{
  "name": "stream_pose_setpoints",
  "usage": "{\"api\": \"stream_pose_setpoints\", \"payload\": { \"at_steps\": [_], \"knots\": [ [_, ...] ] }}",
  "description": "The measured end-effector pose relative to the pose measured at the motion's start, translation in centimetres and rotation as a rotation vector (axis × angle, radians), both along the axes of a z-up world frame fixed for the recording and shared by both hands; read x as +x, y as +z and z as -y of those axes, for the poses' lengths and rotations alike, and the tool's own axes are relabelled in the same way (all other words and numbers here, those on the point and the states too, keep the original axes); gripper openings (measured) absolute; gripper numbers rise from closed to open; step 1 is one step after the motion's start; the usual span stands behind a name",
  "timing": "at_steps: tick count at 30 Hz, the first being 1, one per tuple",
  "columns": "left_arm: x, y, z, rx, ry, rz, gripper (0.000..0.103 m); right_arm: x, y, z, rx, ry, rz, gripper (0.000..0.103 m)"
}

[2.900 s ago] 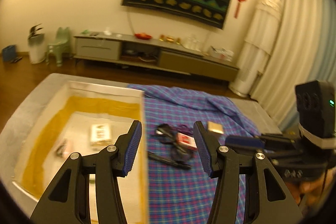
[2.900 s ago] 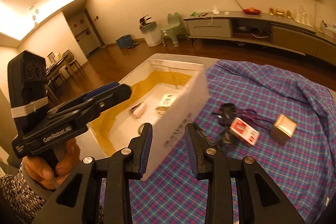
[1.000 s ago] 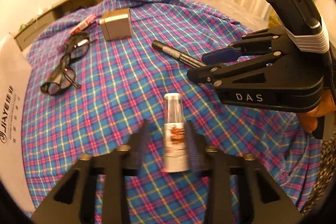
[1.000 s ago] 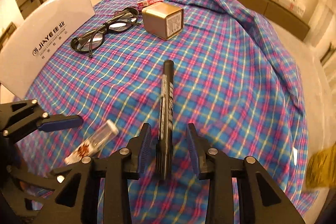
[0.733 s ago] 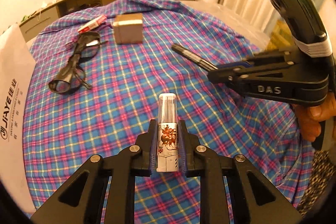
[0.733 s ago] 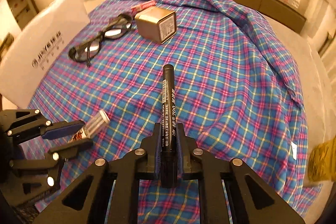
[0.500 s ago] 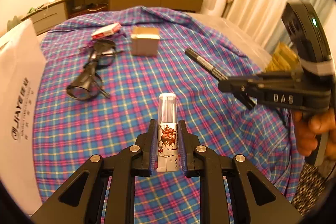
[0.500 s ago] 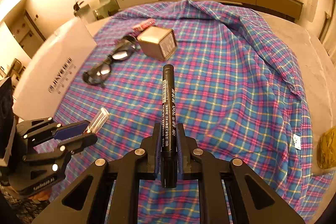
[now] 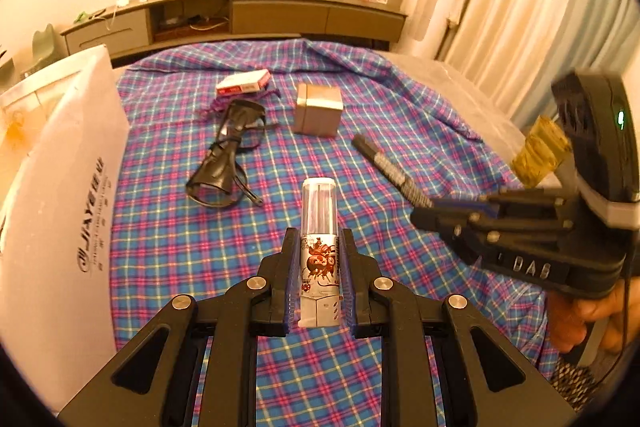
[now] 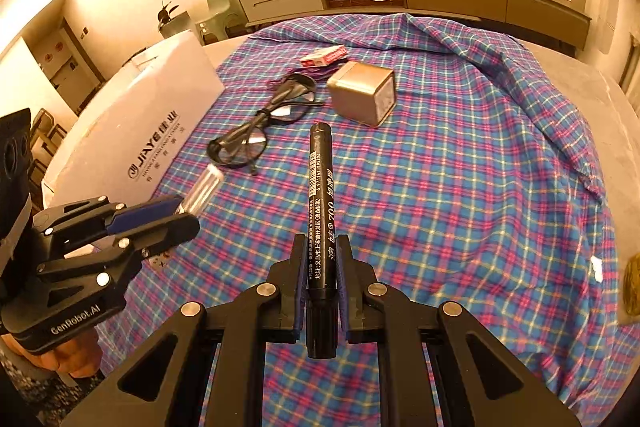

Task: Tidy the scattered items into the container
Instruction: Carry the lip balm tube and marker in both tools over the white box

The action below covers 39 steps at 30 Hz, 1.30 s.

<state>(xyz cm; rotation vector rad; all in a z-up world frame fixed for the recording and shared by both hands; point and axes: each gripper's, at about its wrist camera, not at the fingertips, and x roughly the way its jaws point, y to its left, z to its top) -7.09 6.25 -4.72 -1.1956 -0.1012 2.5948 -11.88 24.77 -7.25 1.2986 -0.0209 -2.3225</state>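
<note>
My left gripper is shut on a small clear-capped tube with a red printed label, held above the plaid cloth; it also shows in the right wrist view. My right gripper is shut on a black marker, held above the cloth; it also shows in the left wrist view, marker sticking out. On the cloth lie black glasses, a gold cube box and a red-white card pack. The white foam container stands at the left.
The container's tall white wall faces the cloth at the left. A low TV cabinet runs along the far wall, curtains at the right. A yellow bundle lies off the cloth's right edge.
Both grippers closed, the left on the tube and the right on the marker, and lifted them off the cloth. Both have since risen and pulled back, so more of the room shows.
</note>
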Motion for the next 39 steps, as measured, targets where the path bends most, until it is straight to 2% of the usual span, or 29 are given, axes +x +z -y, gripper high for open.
{"api": "stream_pose_setpoints", "payload": {
  "at_steps": [6,18,39],
  "knots": [
    [0.7,1.4,1.3,0.027,0.011,-0.028,0.02,1.6,-0.2,1.0,-0.022,-0.012,0.011,0.015],
    [1.8,4.1,3.2,0.082,0.029,-0.087,0.02,3.2,1.8,3.1,-0.091,-0.026,0.005,0.014],
    [4.3,8.4,7.0,0.171,0.059,-0.181,0.02,5.2,6.9,8.0,-0.074,0.036,-0.069,0.015]
  ]
}}
